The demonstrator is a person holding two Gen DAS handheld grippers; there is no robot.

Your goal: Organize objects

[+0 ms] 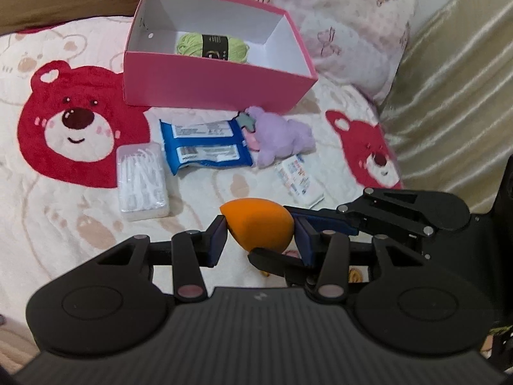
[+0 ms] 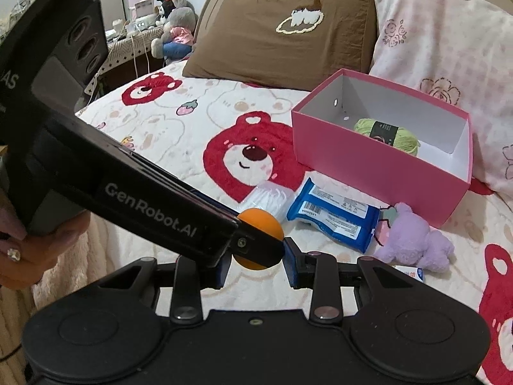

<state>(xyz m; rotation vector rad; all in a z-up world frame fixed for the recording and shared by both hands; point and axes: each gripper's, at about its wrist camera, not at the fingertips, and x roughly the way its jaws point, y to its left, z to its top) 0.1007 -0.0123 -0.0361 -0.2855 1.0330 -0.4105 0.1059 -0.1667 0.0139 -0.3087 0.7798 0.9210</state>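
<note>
An orange makeup sponge [image 1: 258, 224] sits between the blue pads of my left gripper [image 1: 259, 239], which is shut on it above the bed. My right gripper [image 2: 258, 264] comes in from the side, and its pads also bracket the sponge [image 2: 261, 223]; whether they press on it I cannot tell. In the left wrist view the right gripper's fingers [image 1: 323, 221] reach in from the right. The pink box [image 1: 221, 77] stands open at the back with a green yarn ball [image 1: 211, 46] inside. The box also shows in the right wrist view [image 2: 378, 163].
On the bear-print blanket [image 1: 64, 122] lie a clear box of floss picks [image 1: 141, 181], a blue wipes pack [image 1: 205, 144], a purple plush toy [image 1: 279, 138] and a small white packet [image 1: 298, 181]. Pillows [image 2: 282, 29] lie behind the box.
</note>
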